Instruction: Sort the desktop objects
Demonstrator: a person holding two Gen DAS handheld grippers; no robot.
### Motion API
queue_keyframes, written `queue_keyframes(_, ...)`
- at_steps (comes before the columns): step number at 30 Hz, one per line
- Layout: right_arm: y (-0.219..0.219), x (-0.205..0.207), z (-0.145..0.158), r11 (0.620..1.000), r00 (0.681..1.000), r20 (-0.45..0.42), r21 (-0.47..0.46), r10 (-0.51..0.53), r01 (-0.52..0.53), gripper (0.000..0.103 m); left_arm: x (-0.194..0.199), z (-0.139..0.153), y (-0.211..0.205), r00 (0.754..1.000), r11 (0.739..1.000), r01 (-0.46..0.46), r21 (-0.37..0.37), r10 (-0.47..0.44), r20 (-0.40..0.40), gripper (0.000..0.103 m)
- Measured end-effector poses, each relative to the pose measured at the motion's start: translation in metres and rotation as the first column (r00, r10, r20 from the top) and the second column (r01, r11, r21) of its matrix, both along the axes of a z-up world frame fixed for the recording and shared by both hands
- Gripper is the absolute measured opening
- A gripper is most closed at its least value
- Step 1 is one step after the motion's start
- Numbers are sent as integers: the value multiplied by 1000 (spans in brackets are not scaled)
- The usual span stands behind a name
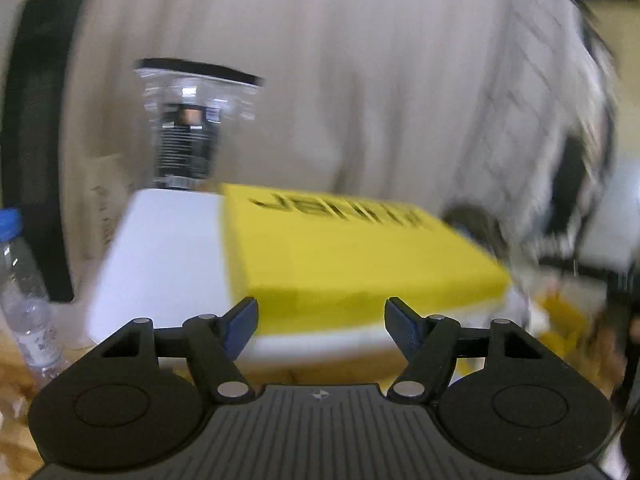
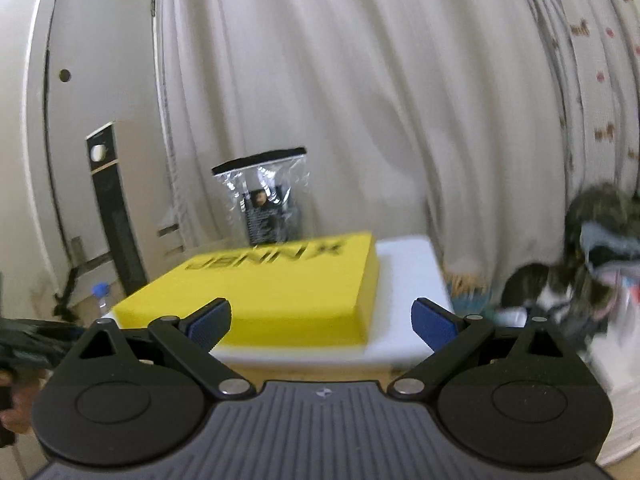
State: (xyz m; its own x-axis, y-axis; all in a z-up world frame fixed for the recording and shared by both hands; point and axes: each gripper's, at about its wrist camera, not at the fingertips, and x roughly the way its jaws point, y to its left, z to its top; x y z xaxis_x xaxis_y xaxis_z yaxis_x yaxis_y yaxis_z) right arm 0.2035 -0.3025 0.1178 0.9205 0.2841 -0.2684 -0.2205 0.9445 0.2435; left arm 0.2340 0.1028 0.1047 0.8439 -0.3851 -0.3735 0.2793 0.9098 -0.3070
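— Where are you with the sorting?

— Both my grippers hang in the air, facing the stack. My left gripper has its jaws parted about halfway with nothing between them; my right gripper stands wider, also with nothing in it. The yellow box lies flat on the white box, pushed to one side so a white strip shows. Behind them a clear bag with a black strip on top stands upright against the curtain. A water bottle with a blue cap stands off to the left of the stack

— What would make the next grasp go well?

— My guess is the yellow box comes next. It looks too wide for either pair of jaws across its face, so I would come in level and pinch its edge, or press it between both grippers from opposite sides. I would keep it flat while lifting, so the white box under it doesn't shift on the wooden surface

— How will the things handle?

— The yellow box is matte, with sharp corners and dark lettering; it should grip well on my ribbed blue pads. The white one looks smoother and may slide. The bag is thin, crinkly film, so I'd pinch it at the stiff black strip
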Motion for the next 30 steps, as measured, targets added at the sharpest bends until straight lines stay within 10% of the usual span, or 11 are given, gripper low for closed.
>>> queue_keyframes(6, 0, 76, -2, 999, 994, -101, -20, 32, -35, 102, 38, 6, 25, 998, 990, -66, -128, 64, -23, 72)
queue_keyframes(12, -2, 111, -10, 995, 981, -173, 57, 91, -82, 99, 69, -1, 26, 989, 989, -115, -95, 105, -106, 62)
queue_keyframes(14, 0, 118, -14, 994, 976, -192, 37, 106, -101, 68, 77, -7, 22, 984, 988, -130, -80, 119, -132, 55)
queue_keyframes(17, 5, 121, -13, 992, 975, -182, 21, 127, -125, 64, 79, -10, 21, 987, 987, -95, -127, 77, -138, 38)
queue_keyframes(30, 6, 76, -11, 997, 986, -147, 12, 78, -78, 64, 2, 0, 7, 989, 991, -46, -126, 28, -142, 37)
